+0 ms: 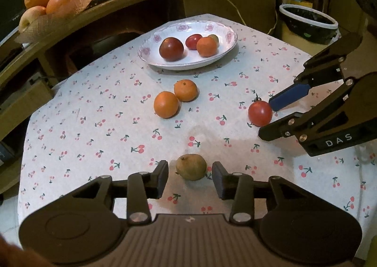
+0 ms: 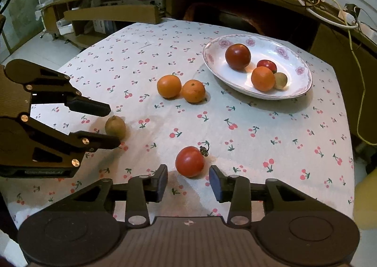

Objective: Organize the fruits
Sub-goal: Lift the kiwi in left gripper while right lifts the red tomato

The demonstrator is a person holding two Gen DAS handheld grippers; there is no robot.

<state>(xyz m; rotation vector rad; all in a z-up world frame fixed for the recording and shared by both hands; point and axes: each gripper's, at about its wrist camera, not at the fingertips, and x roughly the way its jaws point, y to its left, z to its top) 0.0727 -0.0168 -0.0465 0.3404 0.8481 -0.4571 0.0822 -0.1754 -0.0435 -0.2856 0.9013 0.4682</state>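
A: Largest item?
B: Table (image 1: 94, 111), covered by a white cherry-print cloth.

A: Next?
B: Oval floral plate (image 1: 150, 52) at the far side. Contents: one dark red fruit (image 1: 171, 49), one smaller red fruit (image 1: 193, 41), one orange (image 1: 206, 46), one brownish fruit (image 2: 280, 80) touching that orange.

A: Grippers?
B: Left gripper (image 1: 190, 174), jaws apart, straddling a green-brown fruit (image 1: 191, 167) without visible contact. Right gripper (image 2: 188, 179), jaws apart, tips either side of a red tomato (image 2: 189, 161); contact cannot be told.

A: Loose fruit?
B: Two oranges, touching each other, mid-cloth between plate and grippers: left one (image 1: 165, 104), right one (image 1: 185, 90).
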